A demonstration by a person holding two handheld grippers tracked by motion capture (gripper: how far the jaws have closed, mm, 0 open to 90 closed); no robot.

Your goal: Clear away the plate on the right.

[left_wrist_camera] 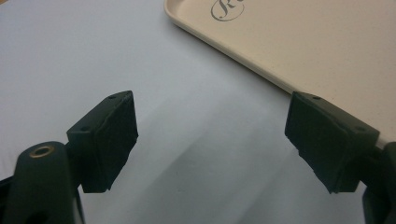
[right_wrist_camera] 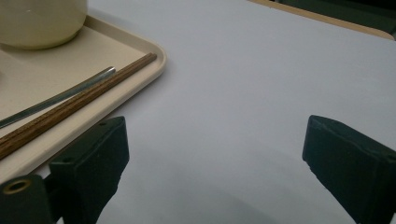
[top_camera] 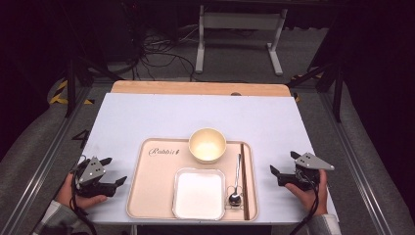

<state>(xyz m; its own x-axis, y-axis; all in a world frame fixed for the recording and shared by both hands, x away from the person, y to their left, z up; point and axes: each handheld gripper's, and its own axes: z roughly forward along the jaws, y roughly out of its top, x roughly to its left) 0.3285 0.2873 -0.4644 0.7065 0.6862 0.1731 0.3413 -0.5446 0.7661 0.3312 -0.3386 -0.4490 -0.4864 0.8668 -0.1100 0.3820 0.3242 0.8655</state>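
**Beige tray sits between two idle grippers**

Beige plastic is what I see at the centre of the pale worktop (top_camera: 147,112): a tray (top_camera: 151,191) lying near the edge closest to me. On it stand a round cream bowl (top_camera: 207,144) toward the far side and a white square dish (top_camera: 198,194) in front of it. To the right of both lie a metal spoon (top_camera: 237,182), bowl end toward me, and a pair of brown chopsticks (top_camera: 243,181) along the tray's right rim, just beside the spoon.

My left gripper (top_camera: 113,173) rests on the worktop just left of the tray, its fingers (left_wrist_camera: 109,140) spread wide with nothing between them. My right gripper (top_camera: 283,168) lies on the worktop to the right of the tray, near the chopsticks but apart from them; its fingers (right_wrist_camera: 95,161) also stand wide apart over bare worktop, holding nothing.
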